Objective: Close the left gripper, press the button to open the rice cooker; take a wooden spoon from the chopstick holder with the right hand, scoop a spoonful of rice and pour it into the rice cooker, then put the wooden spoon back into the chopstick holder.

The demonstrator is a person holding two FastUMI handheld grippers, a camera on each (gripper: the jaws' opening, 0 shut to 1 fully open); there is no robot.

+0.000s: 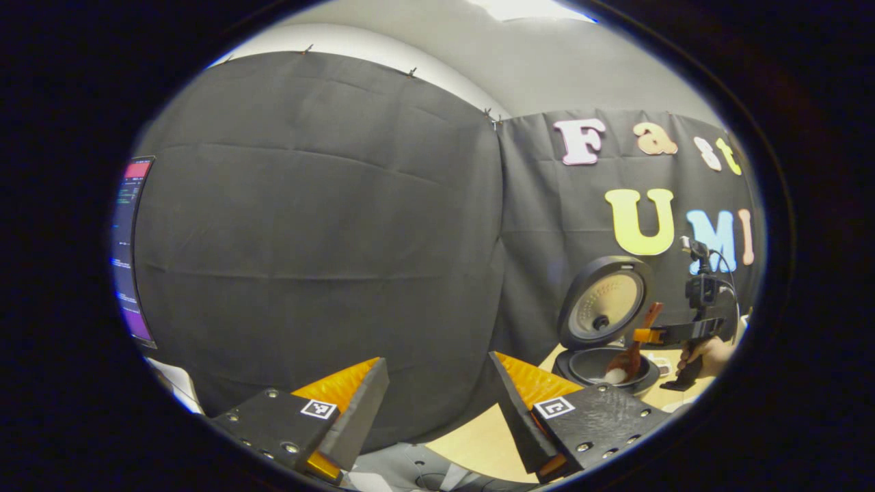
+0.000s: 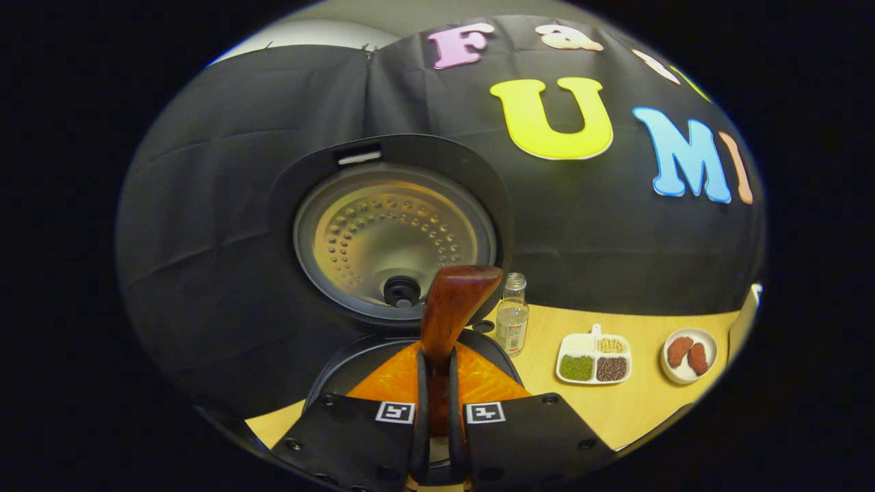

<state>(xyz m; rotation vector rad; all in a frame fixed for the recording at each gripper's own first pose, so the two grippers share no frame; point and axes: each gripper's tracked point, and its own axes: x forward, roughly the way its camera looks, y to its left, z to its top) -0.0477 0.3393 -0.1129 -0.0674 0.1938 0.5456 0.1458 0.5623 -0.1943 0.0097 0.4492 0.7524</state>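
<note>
The right hand-held gripper [image 2: 437, 403] is clenching the spoon [image 2: 451, 307] at lower centre, tipping rice into the cooker [image 1: 605, 365], whose lid [image 2: 393, 232] is standing open. The left hand-held gripper [image 1: 437, 410] is hanging released, clear at lower centre.

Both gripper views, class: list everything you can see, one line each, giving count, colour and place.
Rice cooker: one, black, lid raised, back left of table.
Wooden spoon: one, brown, held over the cooker's pot.
Bottle: one, clear, right of the cooker.
Divided dish: one, white, holding green, dark and pale grains, right of the bottle.
Small bowl: one, white, with two reddish pieces, far right.
Table: one, light wood.
Monitor: one, far left.
Right gripper: clamped on the spoon.
Left gripper: open, empty.
Hand: one, holding the right gripper.
</note>
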